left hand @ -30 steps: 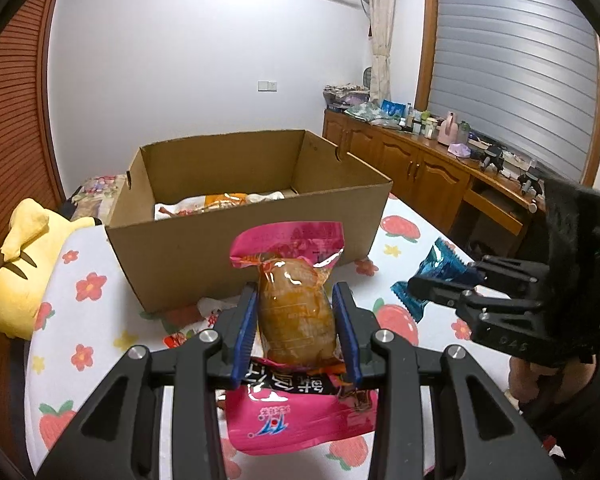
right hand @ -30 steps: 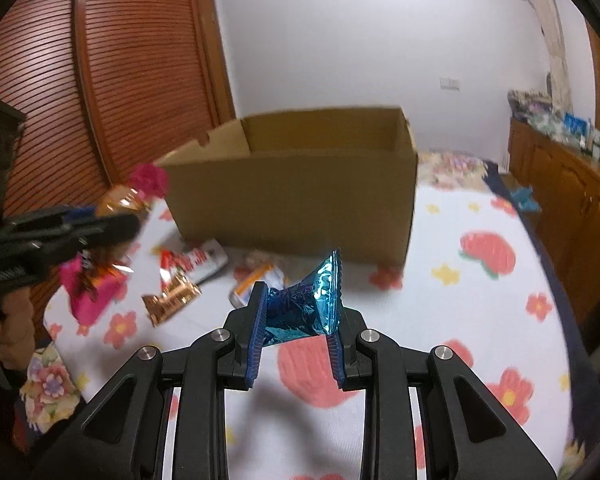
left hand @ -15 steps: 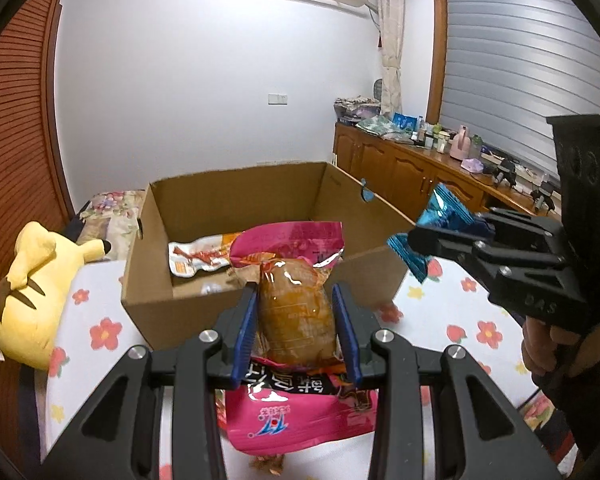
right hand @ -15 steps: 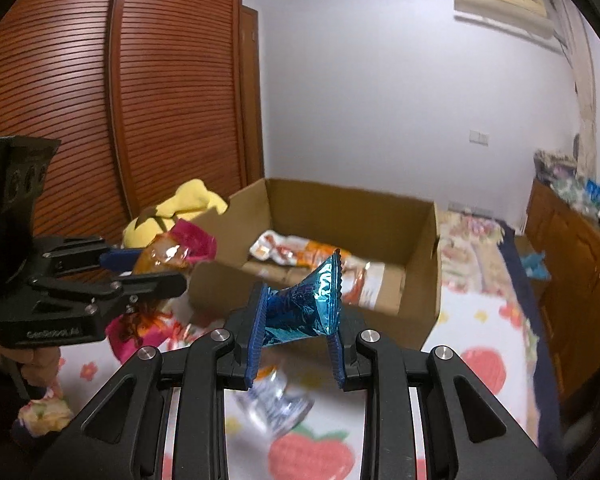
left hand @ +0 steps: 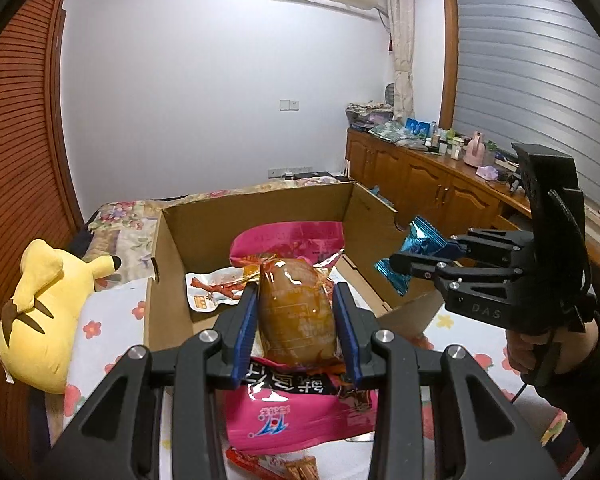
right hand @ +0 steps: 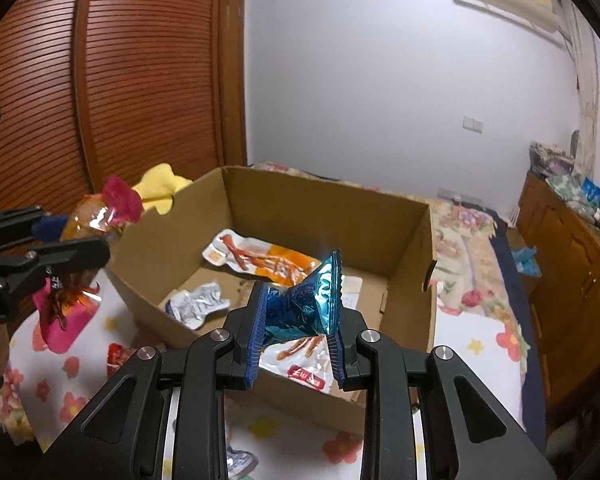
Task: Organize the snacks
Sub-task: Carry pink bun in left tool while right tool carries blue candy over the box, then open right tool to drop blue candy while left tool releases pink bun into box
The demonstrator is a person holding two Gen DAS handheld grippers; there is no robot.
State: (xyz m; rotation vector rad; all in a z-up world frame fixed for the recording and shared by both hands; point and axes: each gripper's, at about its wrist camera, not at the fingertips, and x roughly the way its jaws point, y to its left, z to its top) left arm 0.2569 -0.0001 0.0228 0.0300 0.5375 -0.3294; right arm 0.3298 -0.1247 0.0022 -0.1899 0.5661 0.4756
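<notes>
My left gripper is shut on a pink snack pack with a brown filling, held above the near wall of the open cardboard box. It also shows at the left of the right wrist view. My right gripper is shut on a crumpled blue foil snack, held above the box's near right corner; it shows in the left wrist view. Inside the box lie an orange and white pack and a silver wrapper.
The box stands on a bed with a white flower and strawberry sheet. A yellow plush toy lies left of the box. Loose snack packs lie on the sheet near me. Wooden cabinets run along the right wall.
Both grippers have risen and moved forward with their snacks. They now sit over the box's near edge, and more of the box's inside shows.
</notes>
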